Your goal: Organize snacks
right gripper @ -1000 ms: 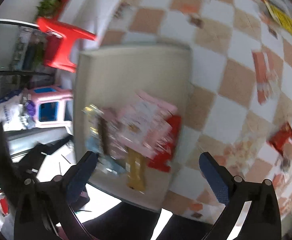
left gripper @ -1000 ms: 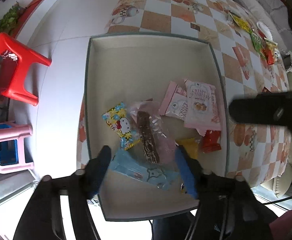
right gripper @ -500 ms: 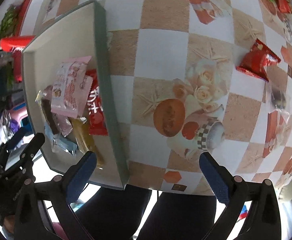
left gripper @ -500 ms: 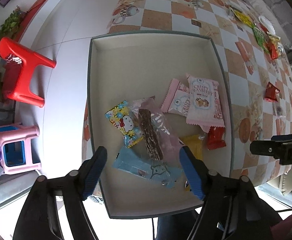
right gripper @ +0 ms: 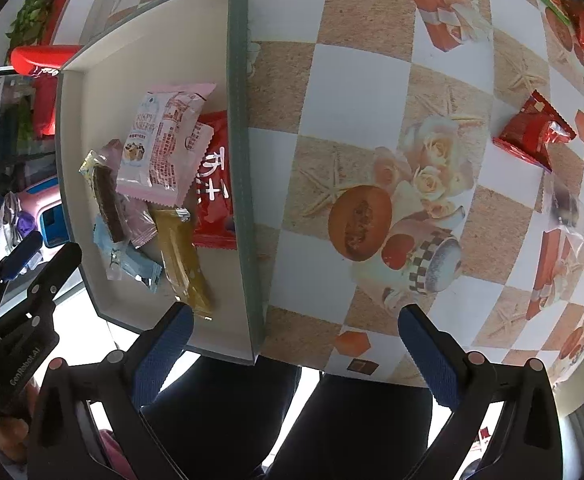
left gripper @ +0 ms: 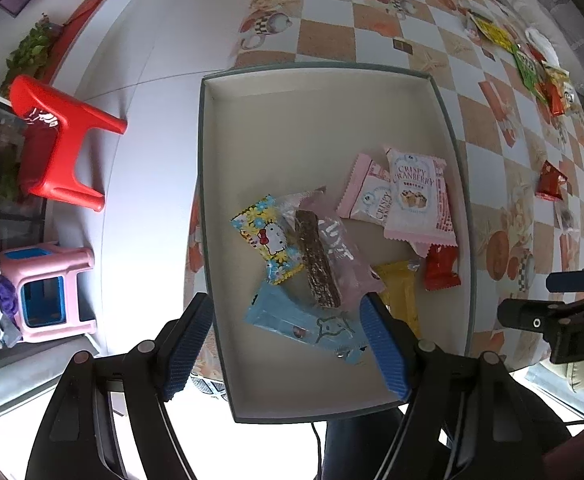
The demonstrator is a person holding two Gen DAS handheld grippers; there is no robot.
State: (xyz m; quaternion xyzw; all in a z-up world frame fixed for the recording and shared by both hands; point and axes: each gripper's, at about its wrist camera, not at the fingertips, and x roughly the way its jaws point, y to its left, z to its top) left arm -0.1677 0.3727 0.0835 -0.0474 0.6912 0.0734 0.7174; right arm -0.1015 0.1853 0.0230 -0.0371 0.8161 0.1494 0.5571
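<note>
Shallow cream box [left gripper: 324, 128], grey rim, holds heaped snack packets [left gripper: 416, 200].

My fingers [left gripper: 384, 348]: blue pads, ribbed matt rubber-like, on black matt plastic. Box [left gripper: 324, 128]: matt card inside, cream. Red packet [right gripper: 530, 132]: glossy crinkled foil. Pink cranberry pack [left gripper: 418, 200]: smooth film, slight sheen. Desk [right gripper: 372, 100] cover: printed, probably smooth oilcloth. Red stool [left gripper: 59, 148]: glossy plastic.
</note>
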